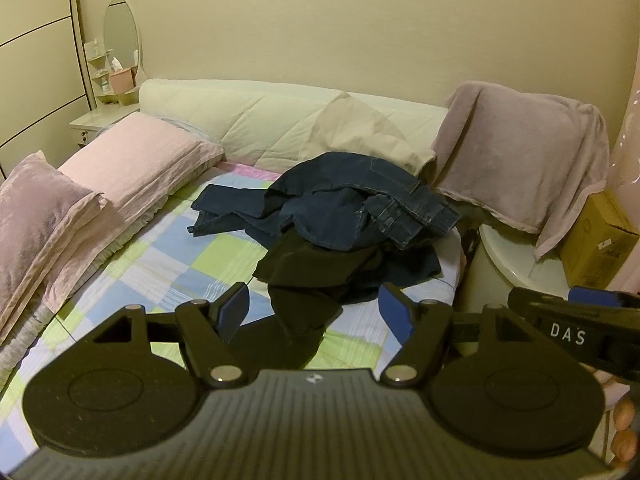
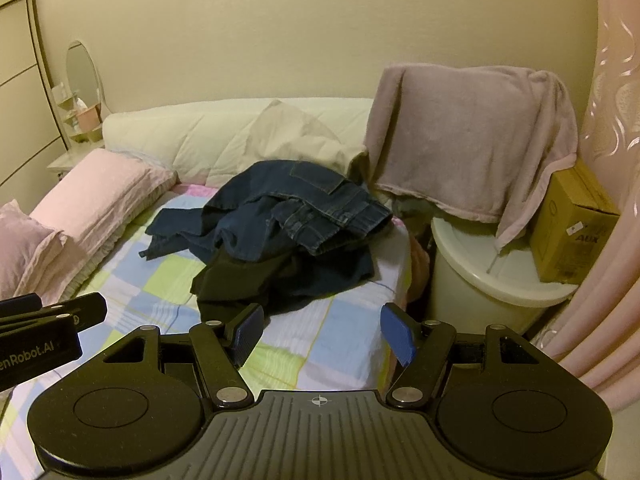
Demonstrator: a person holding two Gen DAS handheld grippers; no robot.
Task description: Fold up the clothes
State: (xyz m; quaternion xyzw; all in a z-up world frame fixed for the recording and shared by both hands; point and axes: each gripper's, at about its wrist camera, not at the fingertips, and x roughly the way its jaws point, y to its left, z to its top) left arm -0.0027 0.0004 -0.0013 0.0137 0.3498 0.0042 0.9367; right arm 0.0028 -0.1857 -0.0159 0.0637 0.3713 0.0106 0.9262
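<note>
A crumpled pair of dark blue jeans (image 1: 352,200) (image 2: 288,212) lies heaped on the checked bedsheet (image 1: 160,264) (image 2: 320,344), on top of a black garment (image 1: 312,280) (image 2: 248,276) that spills toward me. My left gripper (image 1: 316,314) hovers open just short of the black garment's near end, nothing between its blue pads. My right gripper (image 2: 322,330) is open too, over bare sheet to the right of the heap. Each gripper shows at the edge of the other's view.
Pink pillows (image 1: 132,164) (image 2: 92,192) line the bed's left side, a cream padded headboard (image 1: 248,120) behind. At the right, a mauve towel (image 2: 472,136) drapes over a white round tub (image 2: 480,280) beside a cardboard box (image 2: 572,232) and pink curtain (image 2: 616,160).
</note>
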